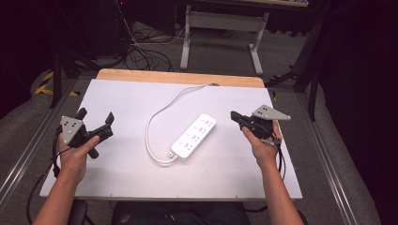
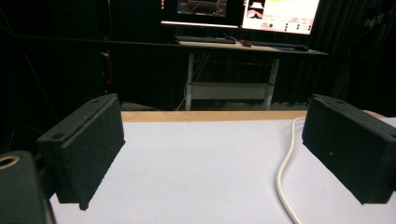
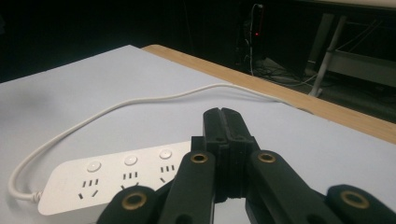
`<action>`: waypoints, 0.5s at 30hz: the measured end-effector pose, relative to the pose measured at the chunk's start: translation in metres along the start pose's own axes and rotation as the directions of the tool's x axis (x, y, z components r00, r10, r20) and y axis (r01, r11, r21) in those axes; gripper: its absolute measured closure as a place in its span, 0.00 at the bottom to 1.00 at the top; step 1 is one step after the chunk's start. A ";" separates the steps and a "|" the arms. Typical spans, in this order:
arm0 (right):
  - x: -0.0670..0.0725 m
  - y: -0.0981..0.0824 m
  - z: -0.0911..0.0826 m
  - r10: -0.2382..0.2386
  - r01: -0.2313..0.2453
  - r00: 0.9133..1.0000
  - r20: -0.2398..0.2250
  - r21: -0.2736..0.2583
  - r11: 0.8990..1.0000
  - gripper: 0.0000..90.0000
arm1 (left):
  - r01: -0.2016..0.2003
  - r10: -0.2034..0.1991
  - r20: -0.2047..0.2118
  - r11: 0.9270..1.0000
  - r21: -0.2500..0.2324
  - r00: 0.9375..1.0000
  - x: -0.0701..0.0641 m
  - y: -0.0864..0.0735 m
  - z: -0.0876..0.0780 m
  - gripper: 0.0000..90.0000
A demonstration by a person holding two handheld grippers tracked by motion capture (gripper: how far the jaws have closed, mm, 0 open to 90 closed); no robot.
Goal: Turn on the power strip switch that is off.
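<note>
Where cables [image 1: 141,54] litter the dark floor [image 1: 220,56], a white tabletop [image 1: 131,98] stands.

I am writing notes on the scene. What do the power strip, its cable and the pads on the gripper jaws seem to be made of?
The power strip: probably hard white plastic, smooth with a slight sheen and moulded buttons.
Its cable: likely a white rubber or PVC sheath, since it bends in soft loops.
The left gripper pads: matte black with a fine grainy texture, perhaps foam or rubber; I cannot tell which.
</note>
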State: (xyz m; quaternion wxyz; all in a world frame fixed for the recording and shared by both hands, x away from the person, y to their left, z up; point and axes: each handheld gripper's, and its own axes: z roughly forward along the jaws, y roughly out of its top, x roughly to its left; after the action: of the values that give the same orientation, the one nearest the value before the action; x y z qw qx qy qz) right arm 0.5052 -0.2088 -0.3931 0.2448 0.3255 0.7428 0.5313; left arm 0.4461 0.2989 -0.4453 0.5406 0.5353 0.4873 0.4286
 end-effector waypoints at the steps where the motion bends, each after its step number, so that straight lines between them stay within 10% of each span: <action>1: 0.001 0.001 0.002 -0.005 0.005 1.000 -0.005 0.003 1.000 1.00 | 0.000 0.000 0.000 1.000 0.000 1.000 0.000 0.000 0.000 0.07; 15: 0.012 0.011 0.028 -0.032 0.037 0.997 -0.069 0.073 0.997 1.00 | -0.019 0.019 0.024 1.000 0.003 1.000 0.001 -0.001 -0.004 0.07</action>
State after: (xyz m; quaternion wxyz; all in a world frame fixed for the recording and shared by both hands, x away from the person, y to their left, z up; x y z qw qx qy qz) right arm 0.5197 -0.1797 -0.3919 0.2162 0.3033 0.7754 0.5100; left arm 0.4418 0.3005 -0.4462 0.5416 0.5459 0.4764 0.4263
